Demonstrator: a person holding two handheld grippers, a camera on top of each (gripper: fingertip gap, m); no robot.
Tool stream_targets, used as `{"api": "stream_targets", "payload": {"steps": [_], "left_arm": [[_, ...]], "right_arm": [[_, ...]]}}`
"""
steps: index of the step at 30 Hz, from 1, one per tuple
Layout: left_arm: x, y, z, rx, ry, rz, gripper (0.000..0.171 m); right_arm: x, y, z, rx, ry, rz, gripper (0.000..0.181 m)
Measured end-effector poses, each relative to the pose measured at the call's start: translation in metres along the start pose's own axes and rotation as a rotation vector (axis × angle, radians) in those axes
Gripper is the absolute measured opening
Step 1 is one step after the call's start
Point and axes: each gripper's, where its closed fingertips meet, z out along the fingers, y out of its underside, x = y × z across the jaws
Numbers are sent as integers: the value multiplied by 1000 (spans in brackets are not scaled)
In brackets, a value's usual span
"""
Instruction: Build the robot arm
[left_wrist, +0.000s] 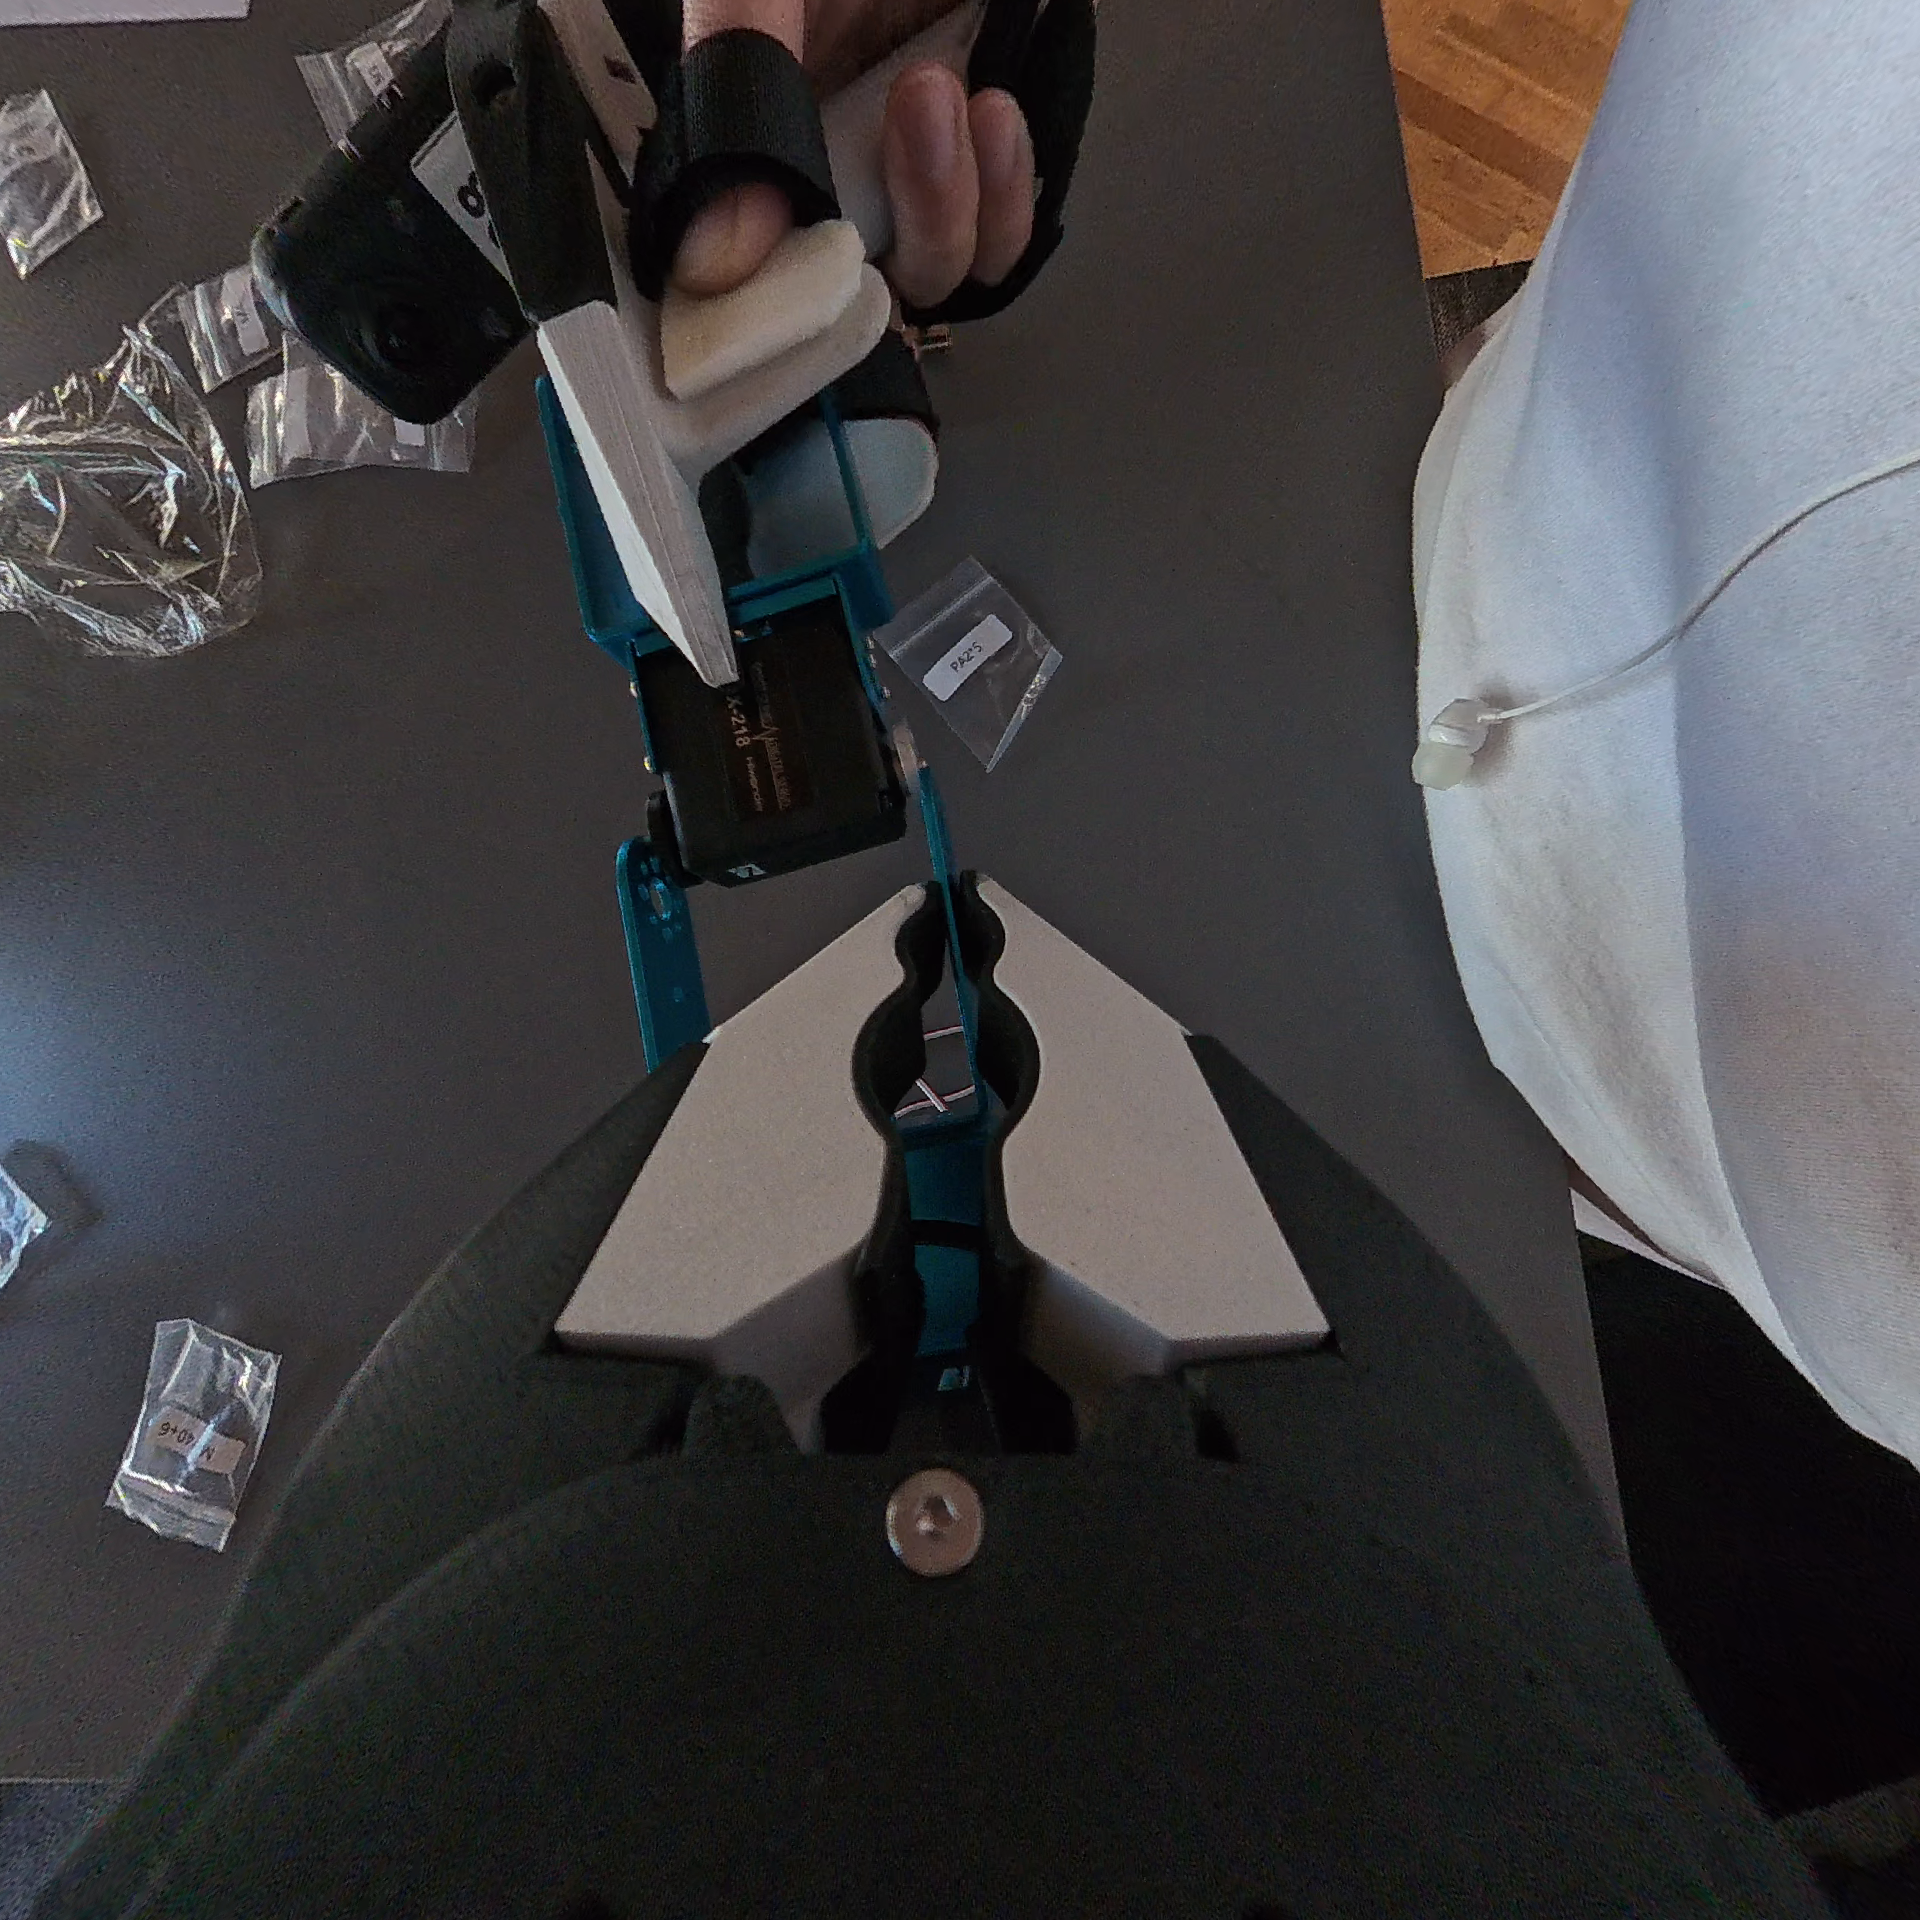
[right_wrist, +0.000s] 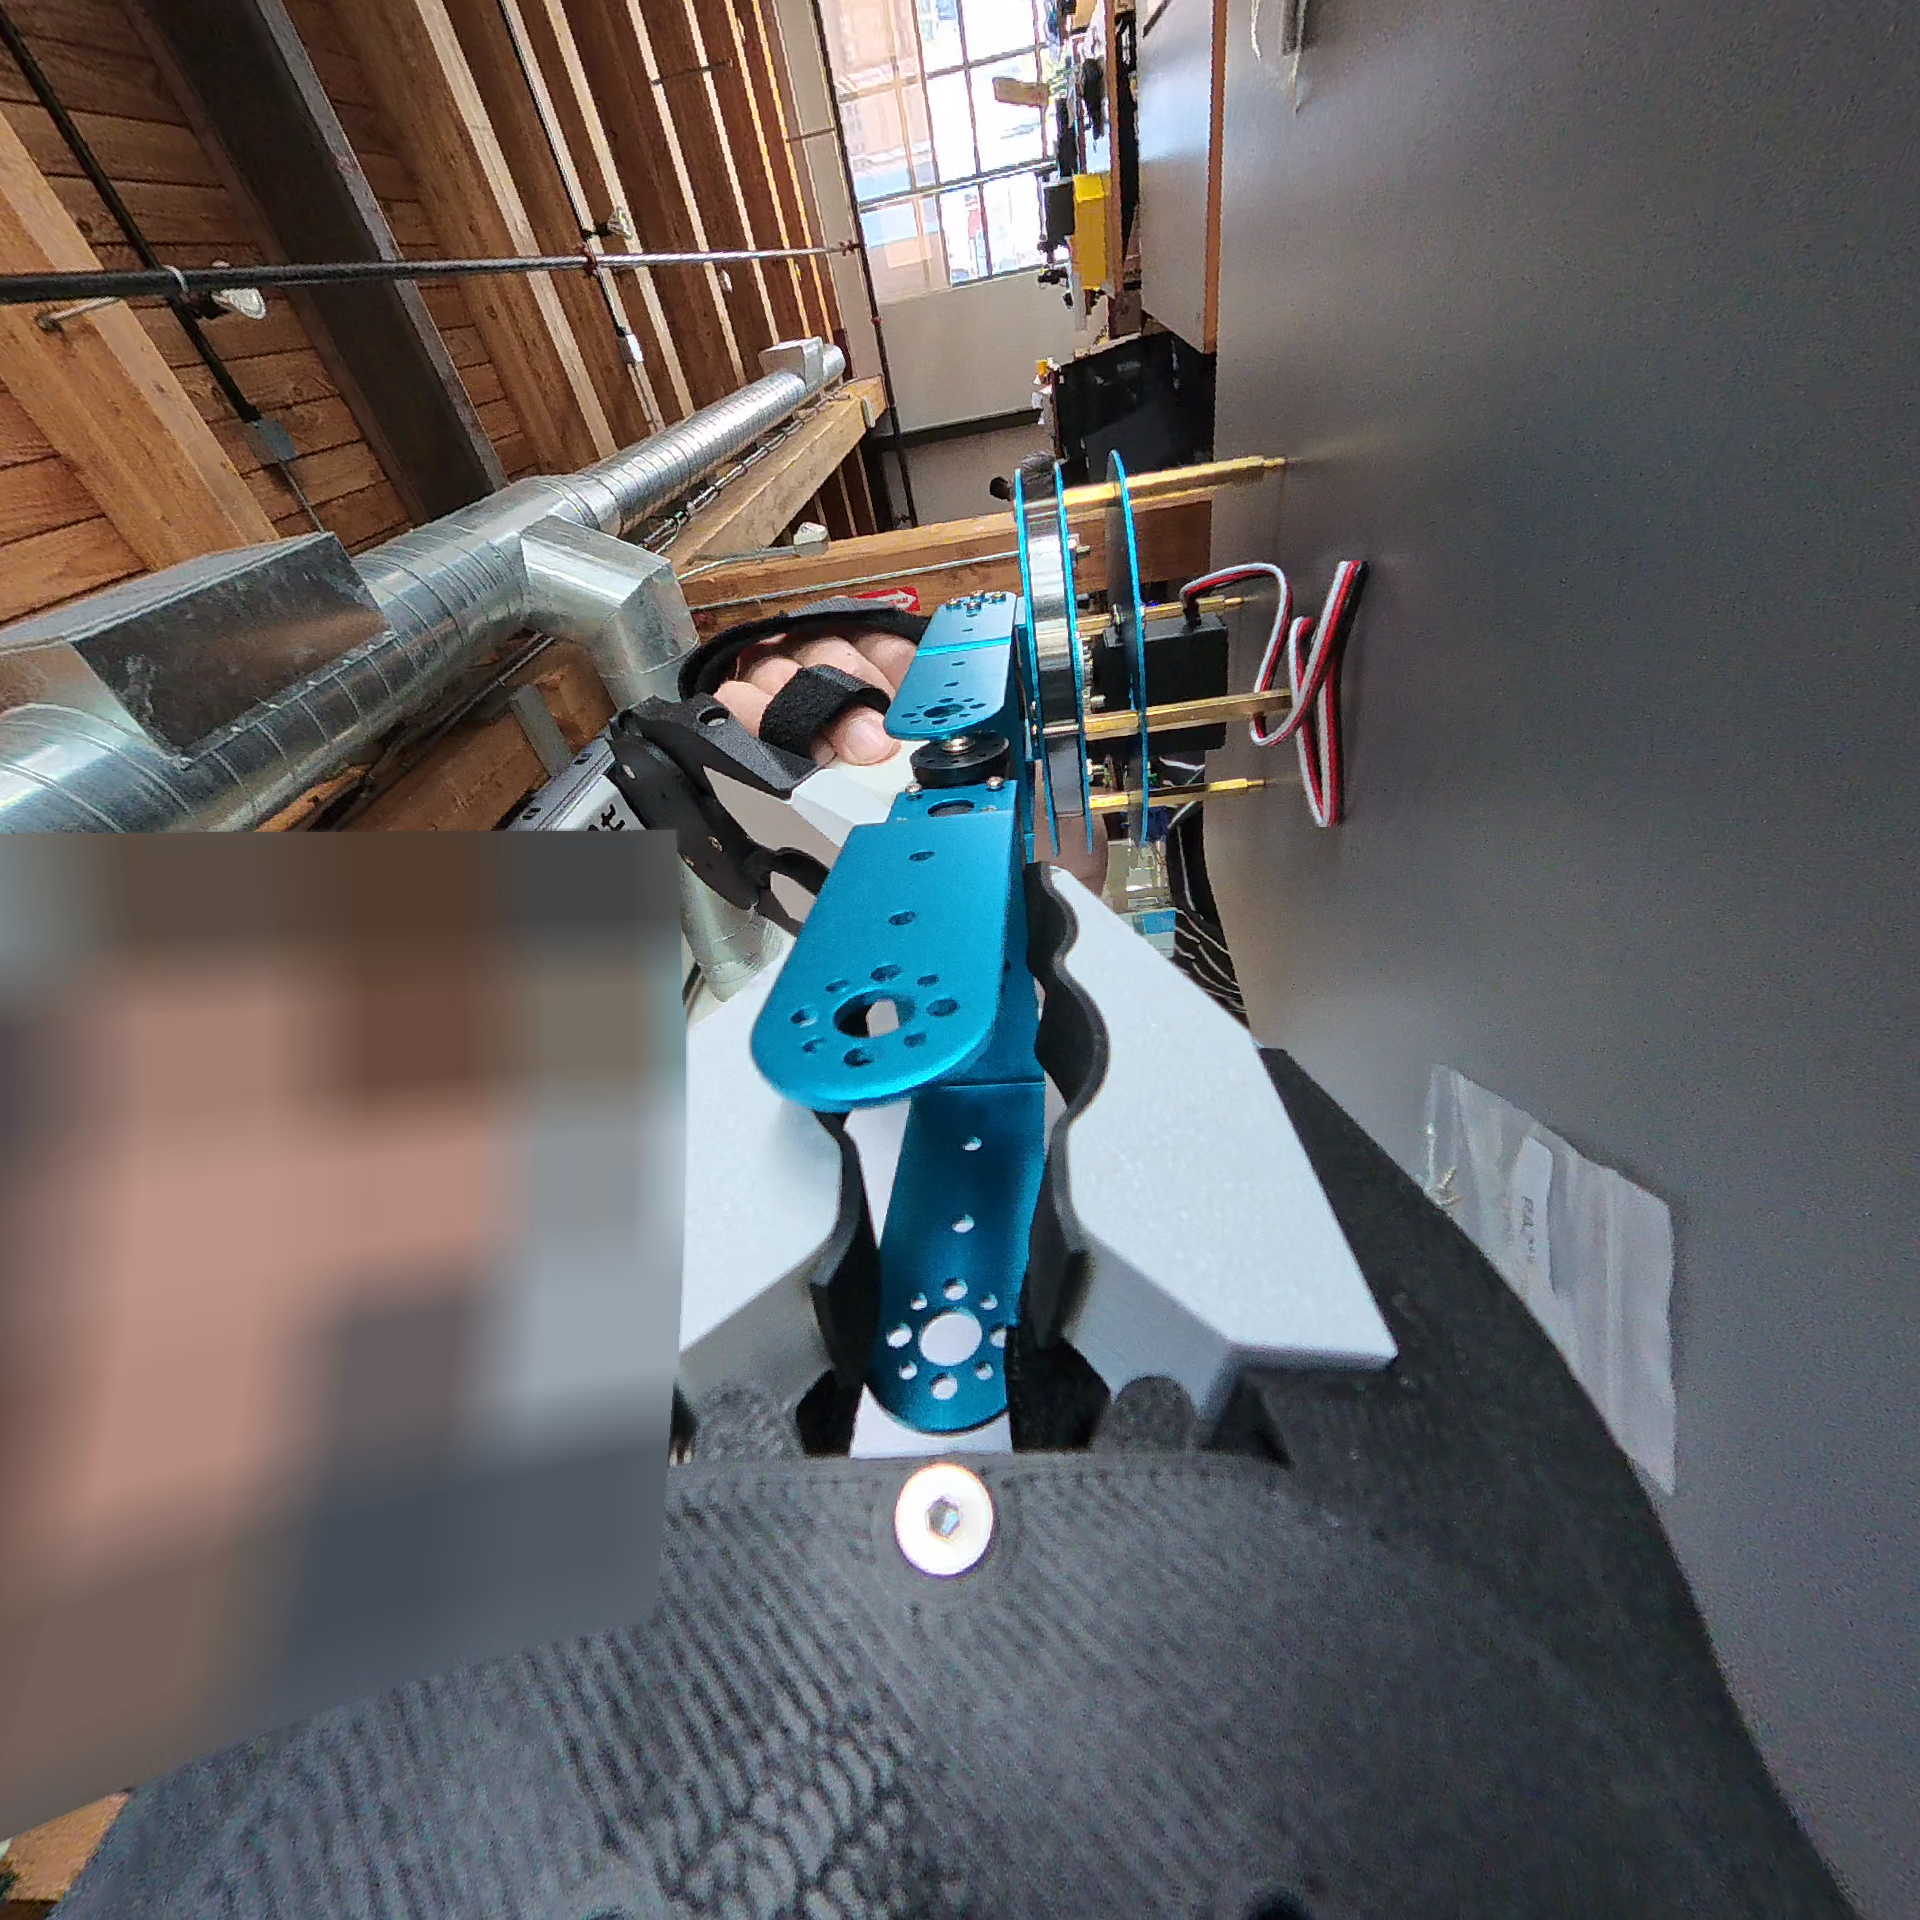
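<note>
1. Left gripper (left_wrist: 948, 891): fingers clamped on a thin blue bracket (left_wrist: 951, 831) plate.
2. Right gripper (right_wrist: 961, 1039): fingers closed around the same bracket's perforated arm.
3. Black servo (left_wrist: 774, 753): mounted in the bracket, above the dark desk (left_wrist: 1195, 416).
4. Small bags (left_wrist: 971, 660): on the desk, beside the servo.
</note>
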Motion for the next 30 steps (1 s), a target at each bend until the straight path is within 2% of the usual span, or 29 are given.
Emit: {"api": "stream_targets", "payload": {"steps": [4,7,11,17,22,25,30], "left_arm": [[0,1,-1,-2,-4,15,2],[0,0,-1,-2,5,-31,1],[2,-4,-2,-9,-4,-71,9],[-4,-11,4,-28,-80,-203,2],[-6,-11,5,-45,-180,-220,4],[-2,-11,4,-33,-193,-257,11],[5,-9,-16,73,-204,-341,26]], "right_arm": [[0,0,1,5,9,0,32],[-1,0,1,5,19,-17,32],[-1,0,2,18,11,-13,32],[0,-2,1,52,17,-8,28],[0,-3,1,104,25,0,28],[-1,0,3,88,25,4,28],[0,1,4,85,13,3,28]]}}
